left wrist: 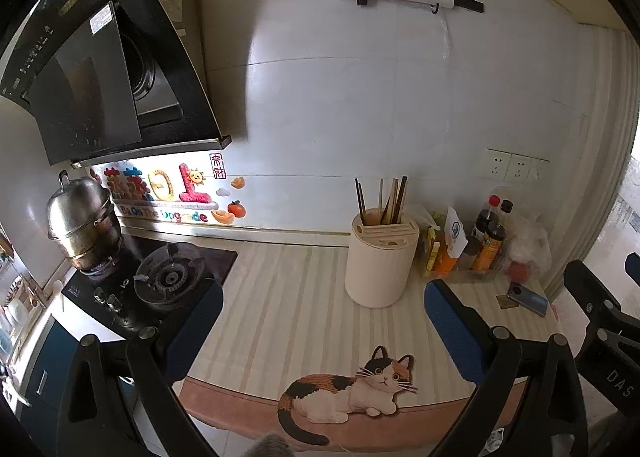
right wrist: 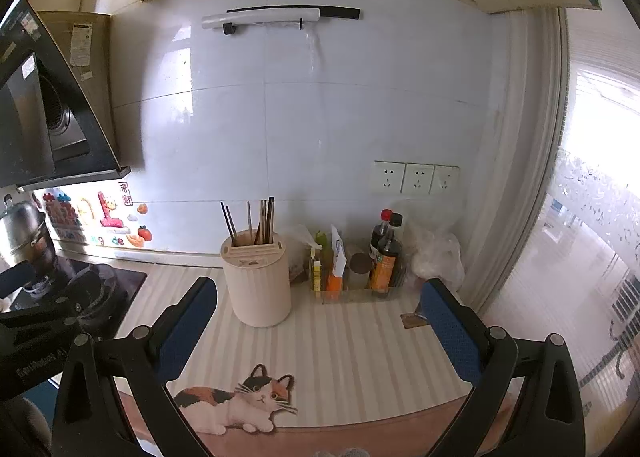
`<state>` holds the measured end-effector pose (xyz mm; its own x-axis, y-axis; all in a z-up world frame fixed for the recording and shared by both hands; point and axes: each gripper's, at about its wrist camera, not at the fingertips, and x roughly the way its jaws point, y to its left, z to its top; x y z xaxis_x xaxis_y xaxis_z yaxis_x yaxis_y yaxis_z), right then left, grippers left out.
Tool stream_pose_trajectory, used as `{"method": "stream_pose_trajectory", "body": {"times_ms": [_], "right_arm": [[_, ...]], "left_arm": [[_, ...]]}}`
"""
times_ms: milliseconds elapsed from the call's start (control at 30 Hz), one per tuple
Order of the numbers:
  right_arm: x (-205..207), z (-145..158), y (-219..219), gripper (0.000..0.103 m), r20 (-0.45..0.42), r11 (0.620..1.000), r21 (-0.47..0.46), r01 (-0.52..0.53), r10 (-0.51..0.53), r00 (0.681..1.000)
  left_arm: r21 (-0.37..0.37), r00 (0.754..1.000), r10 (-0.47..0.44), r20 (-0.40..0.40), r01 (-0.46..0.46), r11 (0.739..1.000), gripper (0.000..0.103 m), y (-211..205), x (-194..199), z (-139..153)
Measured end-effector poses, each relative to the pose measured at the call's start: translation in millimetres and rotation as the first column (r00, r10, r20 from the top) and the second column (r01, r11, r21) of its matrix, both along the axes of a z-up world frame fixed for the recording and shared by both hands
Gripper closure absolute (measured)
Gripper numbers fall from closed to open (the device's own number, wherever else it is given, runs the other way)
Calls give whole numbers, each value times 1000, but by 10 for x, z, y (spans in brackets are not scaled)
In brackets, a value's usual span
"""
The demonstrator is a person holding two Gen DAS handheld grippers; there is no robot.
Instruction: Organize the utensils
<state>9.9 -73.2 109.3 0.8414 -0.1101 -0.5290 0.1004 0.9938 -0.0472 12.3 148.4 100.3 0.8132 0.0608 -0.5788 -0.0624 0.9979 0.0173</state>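
Chopsticks (left wrist: 382,201) stand upright in cream holder (left wrist: 380,261); left gripper (left wrist: 320,317) & right gripper (right wrist: 320,321) wide, empty.

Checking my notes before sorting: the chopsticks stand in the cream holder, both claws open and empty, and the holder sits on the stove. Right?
Not quite: the cream holder stands on the striped counter mat, beside the stove, as both wrist views show. The rest holds.

— Where does the utensil holder (left wrist: 380,261) stand?
— On the counter (left wrist: 288,297), chopsticks (left wrist: 384,199) upright in it, stove (left wrist: 160,281) to its left.
— And to its right?
— Bottles (left wrist: 490,235), with a phone (left wrist: 527,298) lying before them.
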Motion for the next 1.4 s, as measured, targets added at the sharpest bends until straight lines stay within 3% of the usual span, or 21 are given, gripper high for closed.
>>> {"method": "stream_pose_trajectory", "body": {"times_ms": [1400], "right_arm": [[-99, -123, 10, 0, -21, 1000, -5, 0, 0, 1000]], "left_arm": [[14, 1000, 19, -5, -18, 1000, 0, -7, -37, -33]]}}
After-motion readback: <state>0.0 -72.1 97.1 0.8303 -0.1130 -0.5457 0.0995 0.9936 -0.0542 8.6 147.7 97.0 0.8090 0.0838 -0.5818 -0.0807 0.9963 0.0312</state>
